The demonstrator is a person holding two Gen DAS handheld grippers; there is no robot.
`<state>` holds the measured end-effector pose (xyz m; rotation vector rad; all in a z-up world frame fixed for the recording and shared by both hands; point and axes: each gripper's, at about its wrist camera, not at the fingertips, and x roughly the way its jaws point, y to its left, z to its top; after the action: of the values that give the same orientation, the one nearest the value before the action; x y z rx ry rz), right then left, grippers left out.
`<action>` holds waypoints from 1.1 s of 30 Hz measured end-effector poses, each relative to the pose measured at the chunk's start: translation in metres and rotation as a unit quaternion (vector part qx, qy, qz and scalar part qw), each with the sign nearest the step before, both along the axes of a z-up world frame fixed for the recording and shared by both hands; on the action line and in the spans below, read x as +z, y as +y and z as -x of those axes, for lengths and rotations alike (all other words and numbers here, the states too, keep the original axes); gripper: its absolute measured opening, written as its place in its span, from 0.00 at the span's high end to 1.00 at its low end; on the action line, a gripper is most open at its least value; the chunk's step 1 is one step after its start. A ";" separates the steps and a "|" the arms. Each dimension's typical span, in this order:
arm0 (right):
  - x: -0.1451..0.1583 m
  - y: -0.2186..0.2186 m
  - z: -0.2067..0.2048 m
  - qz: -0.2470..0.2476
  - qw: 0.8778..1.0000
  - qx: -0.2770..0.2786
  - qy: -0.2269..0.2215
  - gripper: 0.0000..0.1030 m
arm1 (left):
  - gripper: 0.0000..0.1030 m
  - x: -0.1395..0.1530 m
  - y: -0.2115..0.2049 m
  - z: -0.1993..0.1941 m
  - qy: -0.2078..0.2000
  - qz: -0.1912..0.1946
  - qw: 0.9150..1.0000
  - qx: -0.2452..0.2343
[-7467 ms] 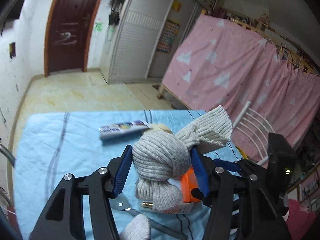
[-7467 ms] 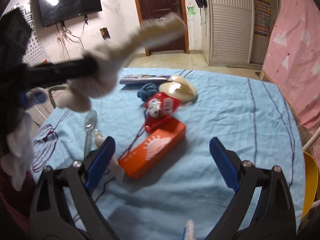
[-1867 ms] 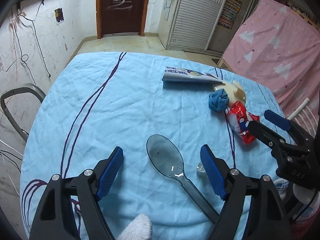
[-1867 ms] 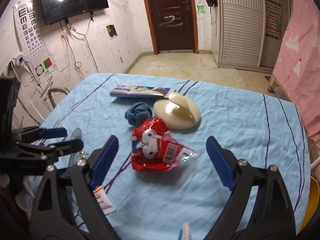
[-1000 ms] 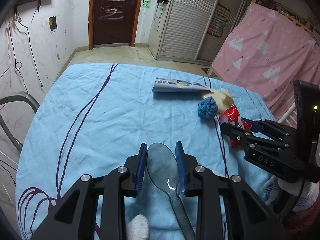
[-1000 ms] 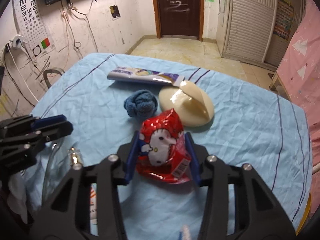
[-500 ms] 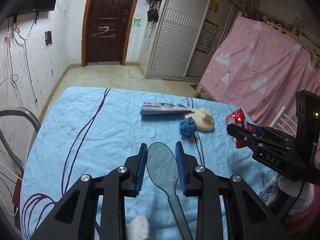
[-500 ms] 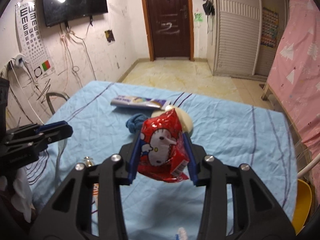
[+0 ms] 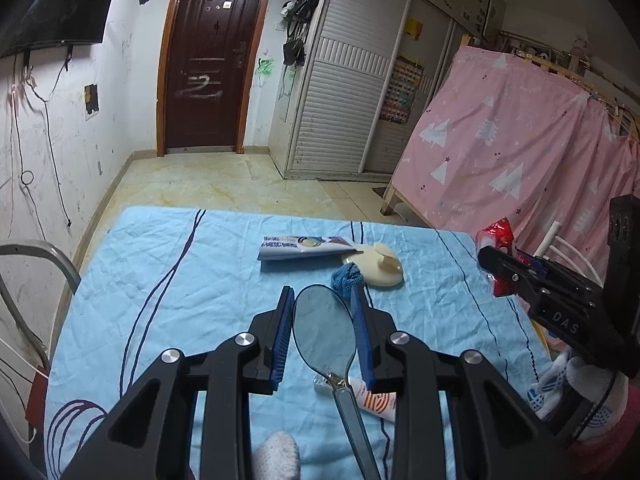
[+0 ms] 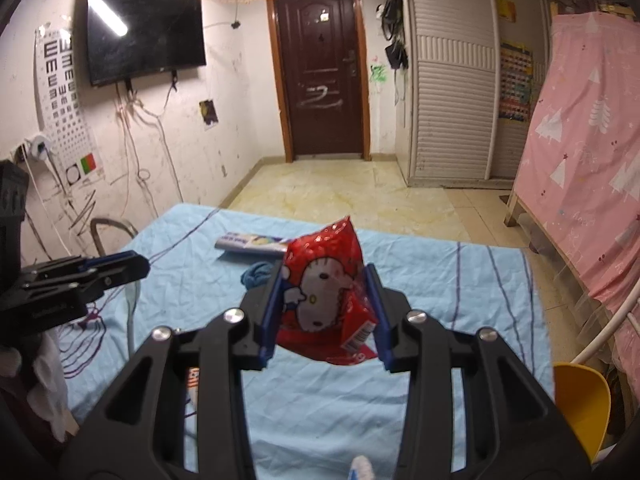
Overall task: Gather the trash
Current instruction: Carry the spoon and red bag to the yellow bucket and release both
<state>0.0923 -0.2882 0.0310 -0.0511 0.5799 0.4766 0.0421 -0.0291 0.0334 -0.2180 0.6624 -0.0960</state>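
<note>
My left gripper (image 9: 323, 294) is shut on the bowl of a clear grey plastic spoon (image 9: 325, 330), lifted above the blue tablecloth; the spoon's handle runs back toward the camera. My right gripper (image 10: 326, 272) is shut on a red snack packet (image 10: 326, 292) with a cartoon cat print, held up over the table. In the left wrist view that right gripper (image 9: 494, 258) sits at the right with the packet (image 9: 498, 236) in its tips. In the right wrist view the left gripper (image 10: 136, 264) shows at the left edge.
On the blue-clothed table (image 9: 160, 280) lie a toothpaste tube (image 9: 304, 247), a cream suction hook (image 9: 382, 266), a blue knitted ball (image 9: 346, 276) and a small orange-printed tube (image 9: 374, 398). A yellow chair (image 10: 580, 404) stands at the right, pink curtain (image 9: 520, 160) beyond, a metal chair frame (image 9: 36, 256) left.
Both grippers have risen from the table with their loads, the spoon on the left and the red packet on the right. The table objects now look farther away.
</note>
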 end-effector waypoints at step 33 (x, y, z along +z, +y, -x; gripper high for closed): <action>-0.011 -0.226 0.025 -0.075 0.976 -0.204 -0.028 0.64 | 0.81 0.076 -0.183 -0.032 -0.084 -0.045 0.985 -0.145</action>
<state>0.0676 -0.5141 0.0200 0.1950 0.4812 0.1172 0.0741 -0.2122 0.1098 -0.0239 0.5253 -0.3590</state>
